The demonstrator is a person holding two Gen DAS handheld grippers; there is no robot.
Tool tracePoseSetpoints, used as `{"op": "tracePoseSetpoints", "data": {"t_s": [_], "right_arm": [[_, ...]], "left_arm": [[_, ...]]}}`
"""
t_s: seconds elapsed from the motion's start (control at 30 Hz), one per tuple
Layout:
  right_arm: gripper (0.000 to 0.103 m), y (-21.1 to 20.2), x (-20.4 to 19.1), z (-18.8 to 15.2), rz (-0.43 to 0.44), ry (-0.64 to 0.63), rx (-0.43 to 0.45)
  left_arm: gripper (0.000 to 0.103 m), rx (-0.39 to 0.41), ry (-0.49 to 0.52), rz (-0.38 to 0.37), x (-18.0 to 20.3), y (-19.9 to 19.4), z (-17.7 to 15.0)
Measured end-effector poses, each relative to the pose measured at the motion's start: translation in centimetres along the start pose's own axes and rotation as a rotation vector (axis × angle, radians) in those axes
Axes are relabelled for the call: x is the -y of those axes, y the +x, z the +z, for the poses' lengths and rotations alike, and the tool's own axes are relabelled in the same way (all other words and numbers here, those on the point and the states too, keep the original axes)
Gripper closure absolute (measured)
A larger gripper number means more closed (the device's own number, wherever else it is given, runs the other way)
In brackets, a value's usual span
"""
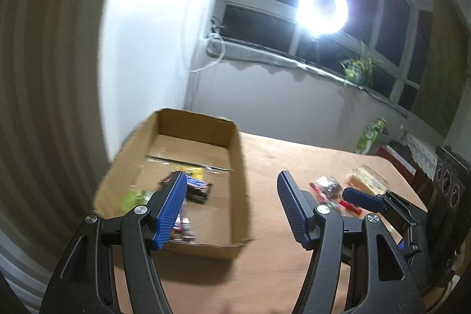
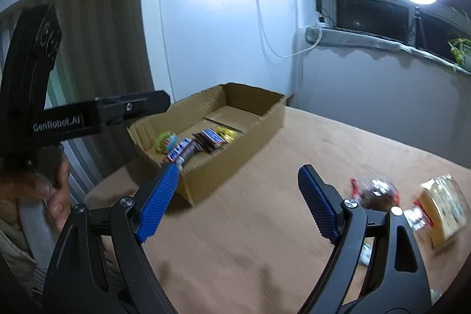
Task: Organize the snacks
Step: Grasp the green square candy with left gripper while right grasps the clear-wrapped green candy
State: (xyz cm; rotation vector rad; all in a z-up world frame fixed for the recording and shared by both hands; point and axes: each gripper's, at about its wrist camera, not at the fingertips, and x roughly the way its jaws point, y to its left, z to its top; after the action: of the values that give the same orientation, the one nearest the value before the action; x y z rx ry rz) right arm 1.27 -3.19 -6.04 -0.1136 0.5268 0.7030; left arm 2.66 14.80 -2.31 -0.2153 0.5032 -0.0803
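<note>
Your left gripper (image 1: 232, 208) has its fingers spread, with nothing between the blue pads. Its left finger (image 1: 172, 209) overlaps the open cardboard box (image 1: 235, 181), and its right finger (image 1: 295, 208) is over the bare table (image 1: 265, 270).

The box holds several snack packets. From the right wrist view you can identify a green packet (image 2: 166, 141), a blue-and-white packet (image 2: 179, 151), a dark packet (image 2: 209, 139) and a yellow packet (image 2: 226, 134), all lying on the box floor ahead of and slightly left of the right gripper's left finger (image 2: 159, 203).

Your right gripper (image 2: 238, 203) also has its fingers spread wide, and the gap between them shows only table surface. Its right finger (image 2: 319, 203) is just beside a red-and-dark wrapped snack (image 2: 378, 192), which lies to the outside of that finger. A yellow snack pack (image 2: 444, 208) lies further right on the table, near the wrapped snack. Both items are blurred, so their labels cannot be read.

In the left wrist view, a blue fingertip of the right gripper appears beyond your left gripper's right finger, close to the wrapped snack. Contact cannot be confirmed.

A hand (image 2: 56, 193) grips the left gripper's handle at the left edge of the right wrist view.
</note>
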Motion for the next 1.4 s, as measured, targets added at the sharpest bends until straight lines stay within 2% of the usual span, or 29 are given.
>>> {"op": "tracePoseSetpoints", "data": {"t_s": [0.13, 0.33, 0.53, 0.67, 0.83, 1.03, 1.2, 1.33, 1.4], "right_arm": [[0.017, -2.5, 2.6, -1.8, -0.038, 0.039, 0.004], [0.017, -6.7, 6.9, -5.3, -0.153, 0.085, 0.003], [0.017, -10.7, 13.0, -9.4, -0.303, 0.183, -0.021], [0.017, -12.4, 15.7, -11.3, -0.362, 0.234, -0.032], [0.017, -13.3, 16.5, -12.1, -0.374, 0.245, -0.033], [0.017, -12.4, 17.0, -12.8, -0.400, 0.216, -0.060], [0.017, -11.5, 17.8, -13.5, -0.390, 0.224, -0.085], [0.018, -10.7, 17.7, -13.4, -0.396, 0.208, -0.094], [0.028, -10.3, 17.8, -13.5, -0.396, 0.206, -0.102]], "left_arm": [[0.039, -0.024, 0.039, -0.041, 3.2, 0.9, -0.2], [0.039, -0.077, 0.110, -0.088, 8.6, 3.4, -1.4], [0.039, -0.142, 0.193, -0.165, 13.9, 5.8, -3.0], [0.039, -0.178, 0.241, -0.209, 16.9, 7.0, -4.2], [0.039, -0.215, 0.289, -0.254, 19.5, 8.4, -5.3], [0.039, -0.234, 0.374, -0.298, 22.5, 10.1, -7.1], [0.039, -0.266, 0.466, -0.297, 24.2, 12.6, -8.8], [0.051, -0.321, 0.493, -0.287, 24.6, 14.1, -9.7], [0.058, -0.342, 0.489, -0.286, 24.6, 14.5, -9.8]]}}
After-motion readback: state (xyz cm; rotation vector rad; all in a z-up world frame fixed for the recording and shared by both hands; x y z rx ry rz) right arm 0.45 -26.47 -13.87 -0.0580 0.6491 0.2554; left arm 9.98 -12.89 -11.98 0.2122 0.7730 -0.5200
